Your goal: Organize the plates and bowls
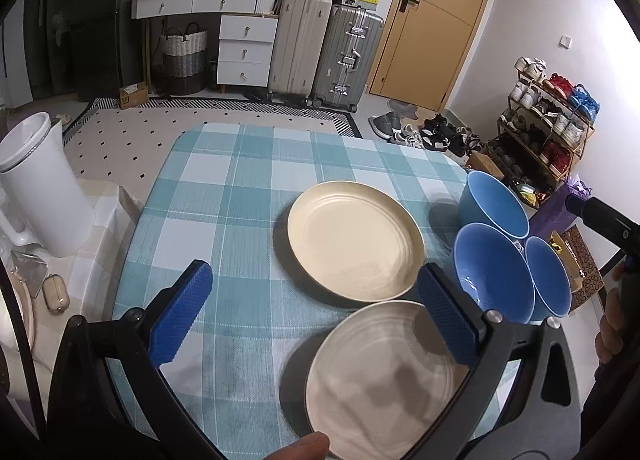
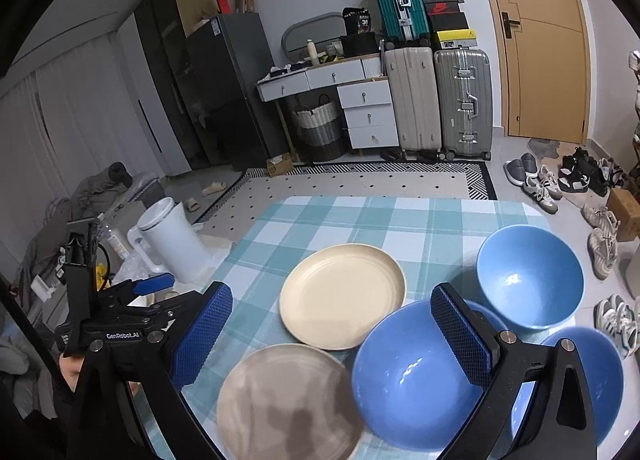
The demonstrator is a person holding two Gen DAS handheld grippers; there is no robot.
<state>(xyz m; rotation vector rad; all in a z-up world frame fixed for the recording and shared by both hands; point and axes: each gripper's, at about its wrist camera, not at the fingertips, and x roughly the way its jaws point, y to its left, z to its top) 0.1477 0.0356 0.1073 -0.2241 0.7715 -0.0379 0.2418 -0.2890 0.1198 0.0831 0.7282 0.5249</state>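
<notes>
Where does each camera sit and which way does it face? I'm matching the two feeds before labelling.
Left wrist: sits on the left gripper, looking forward and down over the checked table at the cream plate and grey plate; its open blue fingers and a fingertip show.
Right wrist: sits on the right gripper, facing the same way above the blue bowls; its open fingers show, with the left gripper at left.
Shared: both plates, three bowls, table, suitcases, door.

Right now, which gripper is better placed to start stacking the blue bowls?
Probably the right gripper: open, with the nearest blue bowl under its right finger. The left gripper, also open, hangs over the grey plate.
</notes>
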